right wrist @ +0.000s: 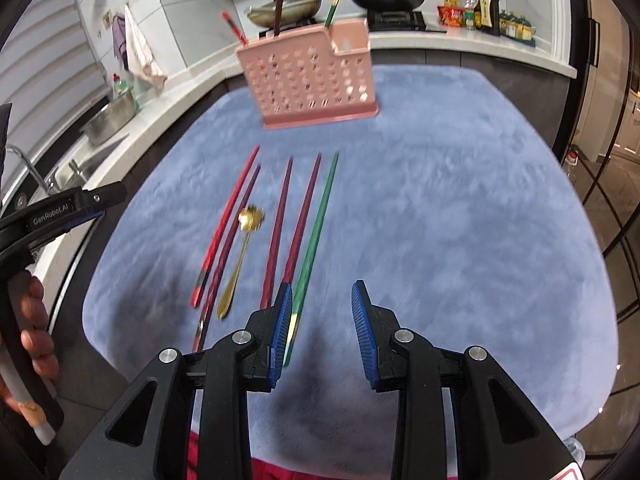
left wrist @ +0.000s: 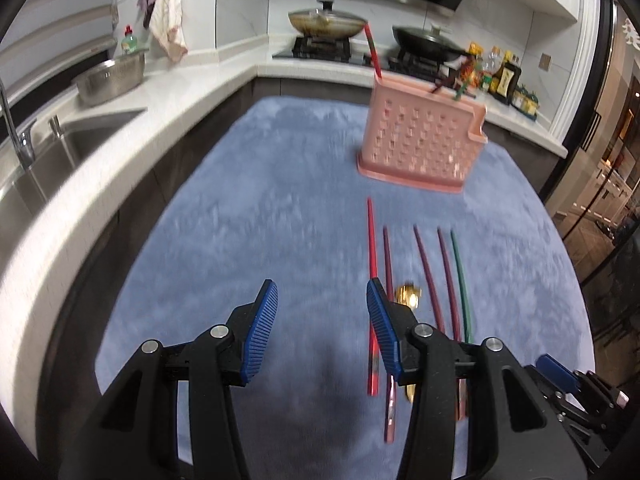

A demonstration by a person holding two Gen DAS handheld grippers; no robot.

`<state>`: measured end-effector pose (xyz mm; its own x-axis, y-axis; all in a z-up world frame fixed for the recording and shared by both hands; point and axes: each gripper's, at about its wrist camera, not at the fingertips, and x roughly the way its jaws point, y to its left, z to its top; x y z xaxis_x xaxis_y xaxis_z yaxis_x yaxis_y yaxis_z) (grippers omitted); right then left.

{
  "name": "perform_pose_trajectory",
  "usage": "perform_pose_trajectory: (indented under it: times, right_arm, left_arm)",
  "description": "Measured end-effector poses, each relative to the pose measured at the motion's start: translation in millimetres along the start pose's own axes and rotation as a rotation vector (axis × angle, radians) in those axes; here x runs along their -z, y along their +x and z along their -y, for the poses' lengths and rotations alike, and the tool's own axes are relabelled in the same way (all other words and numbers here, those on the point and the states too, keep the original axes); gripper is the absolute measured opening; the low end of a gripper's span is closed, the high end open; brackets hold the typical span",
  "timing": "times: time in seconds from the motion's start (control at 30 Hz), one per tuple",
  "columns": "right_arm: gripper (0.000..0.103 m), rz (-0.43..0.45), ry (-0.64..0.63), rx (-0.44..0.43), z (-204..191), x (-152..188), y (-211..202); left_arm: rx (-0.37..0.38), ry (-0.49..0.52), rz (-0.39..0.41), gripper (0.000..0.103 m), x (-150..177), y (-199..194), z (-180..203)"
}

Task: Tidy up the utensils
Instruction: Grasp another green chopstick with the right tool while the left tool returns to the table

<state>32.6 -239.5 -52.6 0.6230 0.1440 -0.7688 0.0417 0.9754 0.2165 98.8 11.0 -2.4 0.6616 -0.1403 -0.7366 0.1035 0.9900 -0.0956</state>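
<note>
Approaching the row of loose utensils on the blue plush-covered desk [right wrist: 460,208], we find both grippers released and grasping nothing: the left gripper [left wrist: 322,330] has bare cloth between its blue ribbed fingers [left wrist: 262,332], and the right gripper [right wrist: 320,332] likewise. The utensils lie side by side in front of the pink perforated plastic utensil holder [right wrist: 310,80], well apart from it: a bright red chopstick [right wrist: 226,226], three dark maroon chopsticks [right wrist: 280,224], a green chopstick [right wrist: 316,232] and a gold metal spoon [right wrist: 238,258] between the maroon ones. The holder already carries three sticks upright. We judge the step in hand to be a pick from this row. In the right wrist view the green chopstick's near end runs just beside the right gripper's inner finger, so it seems the nearest candidate. We advise centring the fingers across one stick only, near its thicker end, and descending square to the soft cloth, since neighbours lie close and could be dragged along.
</note>
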Motion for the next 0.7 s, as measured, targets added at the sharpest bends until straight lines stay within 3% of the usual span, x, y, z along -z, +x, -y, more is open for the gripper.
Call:
perform_pose_trajectory:
  times: [0.37,0.7]
  right_arm:
    - [0.028,-0.074,0.001,-0.014,-10.4,20.3,28.7]
    - [0.016,-0.105,-0.017,-0.008,-15.6,24.8,41.6]
  left_arm:
    - [0.001,-0.008,-0.071,0.044,40.2,16.1,-1.9]
    - [0.01,-0.003,-0.098,0.044,48.9,23.0,-1.7]
